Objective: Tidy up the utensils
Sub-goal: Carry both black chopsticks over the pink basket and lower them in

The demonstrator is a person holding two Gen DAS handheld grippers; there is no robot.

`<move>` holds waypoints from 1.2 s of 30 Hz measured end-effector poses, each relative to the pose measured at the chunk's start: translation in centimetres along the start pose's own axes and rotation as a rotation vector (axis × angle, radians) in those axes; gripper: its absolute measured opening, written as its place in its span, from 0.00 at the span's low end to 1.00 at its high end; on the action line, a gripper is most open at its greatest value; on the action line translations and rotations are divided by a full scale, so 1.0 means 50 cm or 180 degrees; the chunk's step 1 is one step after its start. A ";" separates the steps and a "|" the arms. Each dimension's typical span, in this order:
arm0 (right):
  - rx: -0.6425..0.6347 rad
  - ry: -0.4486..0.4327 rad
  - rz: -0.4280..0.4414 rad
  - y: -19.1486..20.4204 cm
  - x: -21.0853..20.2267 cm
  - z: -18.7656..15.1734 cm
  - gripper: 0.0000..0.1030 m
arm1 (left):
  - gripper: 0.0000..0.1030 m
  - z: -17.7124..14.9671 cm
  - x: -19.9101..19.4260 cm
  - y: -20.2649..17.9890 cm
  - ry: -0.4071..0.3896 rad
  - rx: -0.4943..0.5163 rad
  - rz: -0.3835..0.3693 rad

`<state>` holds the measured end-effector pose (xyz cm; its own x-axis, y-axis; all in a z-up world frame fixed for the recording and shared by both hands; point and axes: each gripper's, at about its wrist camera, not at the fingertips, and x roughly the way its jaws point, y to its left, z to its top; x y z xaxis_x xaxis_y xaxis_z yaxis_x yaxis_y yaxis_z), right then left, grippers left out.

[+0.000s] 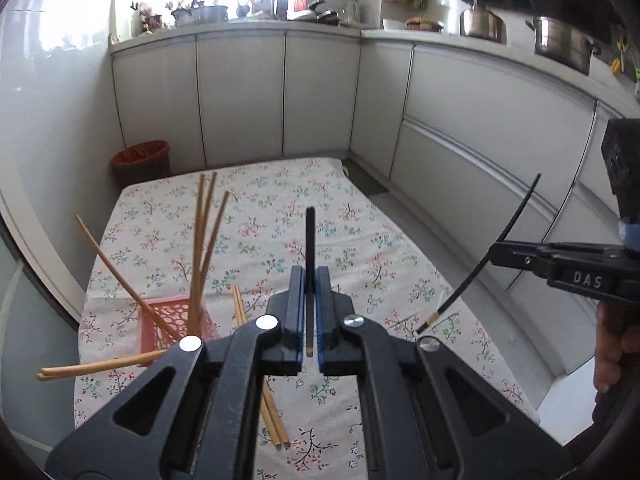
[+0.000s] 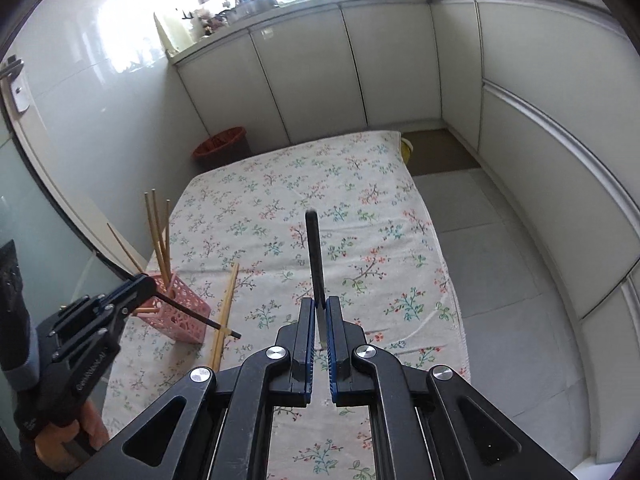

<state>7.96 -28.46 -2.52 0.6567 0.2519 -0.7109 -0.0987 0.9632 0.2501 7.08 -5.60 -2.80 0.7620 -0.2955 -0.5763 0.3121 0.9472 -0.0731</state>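
My left gripper (image 1: 309, 276) is shut on a black chopstick (image 1: 310, 240) that sticks forward over the floral tablecloth (image 1: 280, 208). My right gripper (image 2: 320, 304) is shut on another black chopstick (image 2: 314, 252). In the left wrist view the right gripper (image 1: 500, 250) shows at the right, its chopstick (image 1: 480, 264) slanting down to the cloth. In the right wrist view the left gripper (image 2: 140, 280) shows at the left, above a pink lattice basket (image 2: 180, 312). The basket (image 1: 176, 320) holds several wooden chopsticks (image 1: 200, 248). Two wooden chopsticks (image 2: 226, 312) lie on the cloth beside it.
A red-rimmed waste bin (image 1: 142, 162) stands on the floor beyond the table's far left corner. White cabinets (image 1: 320, 92) run along the back and right. The counter (image 1: 248, 26) carries pots and clutter. Grey floor (image 2: 488, 248) lies right of the table.
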 end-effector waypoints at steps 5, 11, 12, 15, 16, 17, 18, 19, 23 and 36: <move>-0.0098 -0.0194 0.0105 0.038 -0.031 0.016 0.05 | 0.05 0.029 -0.082 0.041 -0.0504 -0.0066 0.0133; -0.0236 -0.0253 0.0246 0.094 -0.031 0.026 0.05 | 0.05 0.044 -0.096 0.103 -0.0615 -0.0223 0.0304; -0.0260 -0.0247 0.0269 0.103 -0.027 0.025 0.05 | 0.05 0.044 -0.098 0.111 -0.0616 -0.0251 0.0342; -0.0348 -0.0220 0.0329 0.134 -0.014 0.025 0.05 | 0.05 0.040 -0.105 0.129 -0.0598 -0.0295 0.0425; -0.0370 -0.0211 0.0341 0.141 -0.010 0.023 0.05 | 0.05 0.039 -0.105 0.133 -0.0578 -0.0305 0.0441; -0.0385 -0.0204 0.0350 0.147 -0.008 0.022 0.05 | 0.05 0.038 -0.102 0.135 -0.0538 -0.0308 0.0453; -0.0398 -0.0193 0.0366 0.153 -0.003 0.022 0.05 | 0.05 0.036 -0.100 0.133 -0.0504 -0.0311 0.0462; -0.0409 -0.0180 0.0379 0.157 0.001 0.021 0.05 | 0.05 0.033 -0.093 0.136 -0.0462 -0.0316 0.0478; -0.0418 -0.0148 0.0409 0.167 0.008 0.016 0.05 | 0.05 0.023 -0.057 0.140 -0.0247 -0.0324 0.0510; -0.0381 -0.0102 0.0474 0.185 0.029 0.015 0.05 | 0.08 0.014 -0.016 0.160 0.0032 -0.0399 0.0490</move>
<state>8.55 -19.28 -0.75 0.6515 0.3912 -0.6500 -0.2836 0.9203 0.2696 9.37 2.15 -2.33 0.7893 -0.1454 -0.5966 0.1189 0.9894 -0.0838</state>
